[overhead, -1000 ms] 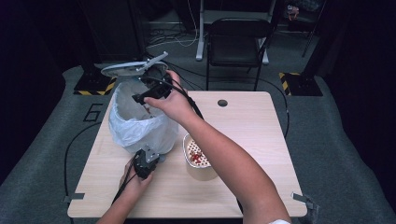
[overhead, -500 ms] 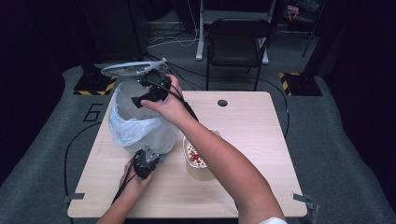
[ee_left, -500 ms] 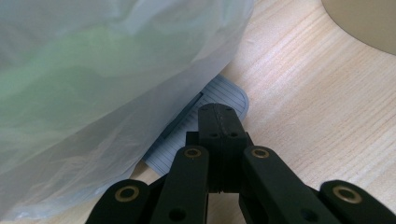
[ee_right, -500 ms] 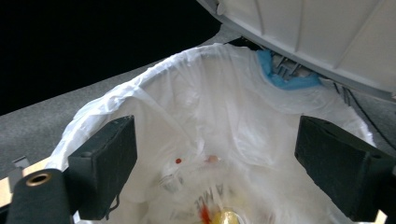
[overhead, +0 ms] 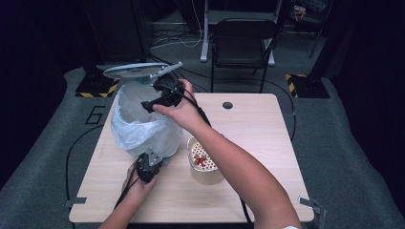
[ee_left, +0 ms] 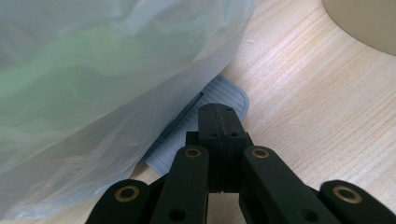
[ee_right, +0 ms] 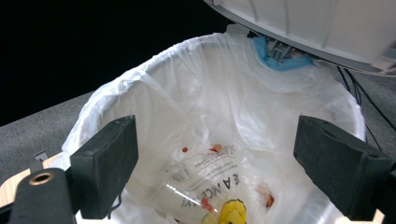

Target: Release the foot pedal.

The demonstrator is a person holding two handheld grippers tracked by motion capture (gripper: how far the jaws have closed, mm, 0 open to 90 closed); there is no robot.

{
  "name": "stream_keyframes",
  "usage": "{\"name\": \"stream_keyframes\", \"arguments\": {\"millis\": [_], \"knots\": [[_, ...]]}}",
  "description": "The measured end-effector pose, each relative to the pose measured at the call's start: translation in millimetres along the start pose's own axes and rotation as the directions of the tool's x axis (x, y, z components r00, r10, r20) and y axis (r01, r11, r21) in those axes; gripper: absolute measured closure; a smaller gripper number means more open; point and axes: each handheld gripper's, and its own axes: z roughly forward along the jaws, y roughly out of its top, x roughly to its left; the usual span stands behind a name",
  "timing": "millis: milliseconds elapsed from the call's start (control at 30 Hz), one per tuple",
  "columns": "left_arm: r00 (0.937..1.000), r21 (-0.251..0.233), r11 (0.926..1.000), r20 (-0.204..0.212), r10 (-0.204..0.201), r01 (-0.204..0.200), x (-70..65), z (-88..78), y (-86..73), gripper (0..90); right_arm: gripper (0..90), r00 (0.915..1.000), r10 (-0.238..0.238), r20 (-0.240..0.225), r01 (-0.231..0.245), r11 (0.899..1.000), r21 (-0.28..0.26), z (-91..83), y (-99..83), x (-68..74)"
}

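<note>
**Bin held open, wrapper dropped in**

Presently, itemised from the largest thing down:

1. Desk [overhead: 267, 143] — pale wood; it carries everything below.
2. Pedal bin [overhead: 143, 131], lined with a white bag, standing at the desk's far left corner. Its lid [overhead: 138, 70] is tipped up at the back, which I judge is owed to my left tongs bearing on the pedal.
3. Paper tub [overhead: 204, 164] with a perforated insert and red scraps on it, just beside the bin on its right; it looks like the source of what goes into the bin.
4. Right tongs [overhead: 148, 106] — held over the bin's mouth, pointing in. The jaws have just been opening and now stand spread, with nothing between them.
5. Left tongs [ee_left: 219, 122] — pressed together, tips resting on the bin's grey ribbed pedal [ee_left: 224, 95] at the foot of the bag, so as to keep the lid up while the other hand works.
6. Clear printed wrapper [ee_right: 205, 179] — lying at the bottom of the liner, under the spread jaws, among small red crumbs and a yellow scrap [ee_right: 232, 212].
</note>
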Motion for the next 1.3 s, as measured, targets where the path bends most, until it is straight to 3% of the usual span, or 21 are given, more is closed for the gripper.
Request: {"name": "stream_keyframes", "arguments": {"millis": [333, 600, 633, 667, 700, 800, 867, 967, 1000, 1033, 1133, 1267, 1300], "knots": [[1.0, -0.003, 1.0, -0.002, -0.005, 0.005, -0.5, 0.4, 0.2, 90.0, 14.8, 0.9997, 0.0, -0.023, 0.0, 1.0, -0.015, -25.1, -10.2, -8.3], [0.9999, -0.012, 0.9998, 0.002, -0.014, 0.014, -0.1, 1.3, -0.2, 90.0, 16.1, 0.9999, -0.009, -0.009, 0.009, 0.999, -0.037, -51.9, -29.1, -17.7], [0.9991, 0.007, 0.9991, 0.013, 0.042, -0.042, 4.0, -0.4, 1.0, 90.0, 16.4, 1.0, -0.006, -0.008, 0.005, 0.999, -0.045, -55.4, -32.0, -20.1], [0.9999, -0.015, 0.9998, 0.005, 0.016, -0.016, 2.6, 0.9, 0.5, 90.0, 16.5, 1.0, -0.004, -0.007, 0.004, 0.999, -0.047, -58.8, -35.0, -22.2], [0.9992, -0.017, 0.9991, -0.015, -0.038, 0.038, -0.9, 0.6, -0.8, 90.0, 16.6, 1.0, -0.003, -0.005, 0.002, 0.999, -0.05, -62.1, -38.3, -24.0], [0.9988, -0.02, 0.9987, -0.01, -0.048, 0.048, 0.2, 0.4, -1.1, 90.0, 16.8, 0.9999, -0.002, 0.011, 0.003, 0.999, -0.039, -72.5, -48.4, -27.7], [0.9968, -0.045, 0.9958, -0.003, -0.08, 0.08, -0.8, 1.4, -3.1, 90.0, 17.3, 1.0, 0.005, 0.008, -0.005, 0.999, -0.042, -78.3, -54.1, -30.5], [0.9985, -0.04, 0.9978, 0.016, -0.053, 0.054, 3.4, -1.1, -3.5, 89.8, 18.2, 0.9997, -0.001, 0.025, 0.002, 0.999, -0.047, -89.0, -64.3, -35.4], [0.9967, -0.037, 0.9964, 0.031, -0.074, 0.075, 4.1, -2.2, -3.6, 86.4, 18.4, 0.9996, -0.002, 0.027, 0.004, 0.999, -0.048, -92.2, -67.5, -36.9], [0.9975, -0.034, 0.9976, 0.039, -0.059, 0.06, 5.6, -3.3, -3.9, 79.0, 18.8, 0.9995, -0.006, 0.032, 0.007, 0.999, -0.05, -95.3, -71.0, -38.8], [0.9999, -0.044, 0.9989, 0.002, 0.017, -0.017, 1.3, -6.5, -2.4, 75.8, 19.7, 0.9977, -0.016, 0.067, 0.018, 0.999, -0.041, -103.8, -80.6, -42.8], [0.9994, -0.061, 0.9976, -0.01, 0.033, -0.034, -4.7, -12.5, 2.1, 62.8, 20.6, 0.9952, -0.001, 0.097, 0.005, 0.999, -0.041, -115.7, -96.1, -50.8], [0.9998, -0.065, 0.9976, -0.004, 0.022, -0.022, -5.4, -13.4, 3.5, 60.0, 21.0, 0.9949, 0.004, 0.101, 0.0, 0.999, -0.036, -118.5, -99.8, -52.5]]}}
